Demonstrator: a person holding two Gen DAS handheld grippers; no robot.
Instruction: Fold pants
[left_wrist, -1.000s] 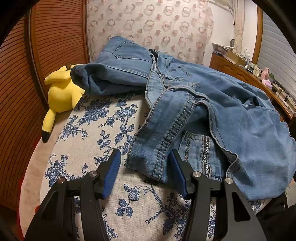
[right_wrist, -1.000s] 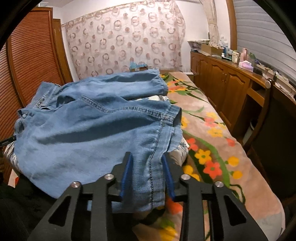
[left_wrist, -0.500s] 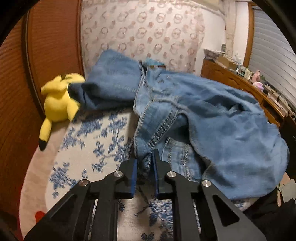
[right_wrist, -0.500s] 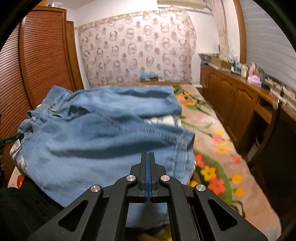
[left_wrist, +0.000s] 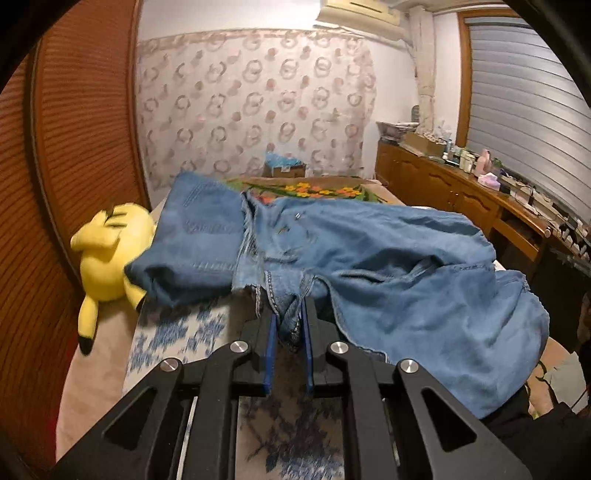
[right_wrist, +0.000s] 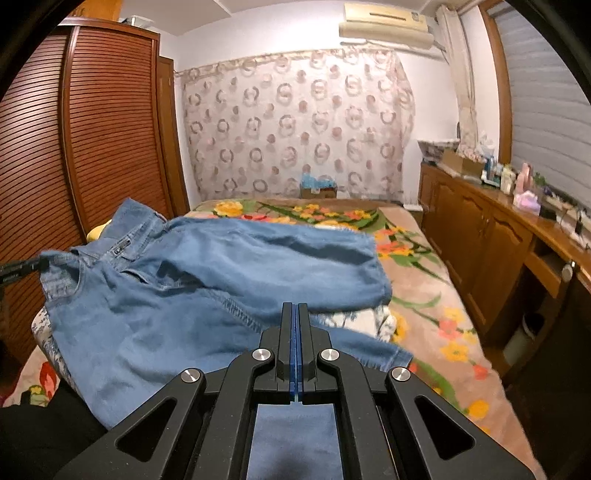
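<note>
Left wrist view: my jeans (left_wrist: 388, 258) are sprawled across the bed (right_wrist: 417, 280), with the left gripper (left_wrist: 287, 325) pinched on a bunched bit of the waistband. My right gripper (right_wrist: 295, 321) is clamped fully together at the denim's near edge; can't tell what it's caught. A yellow plush (left_wrist: 110, 254) sits just beside the pants.

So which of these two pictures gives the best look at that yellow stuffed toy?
The left wrist view: the yellow stuffed toy lies in plain sight at the bed's left edge, its right side tucked behind the jeans. In the right wrist view only a sliver of yellow peeks out behind the jeans' waistband.
</note>
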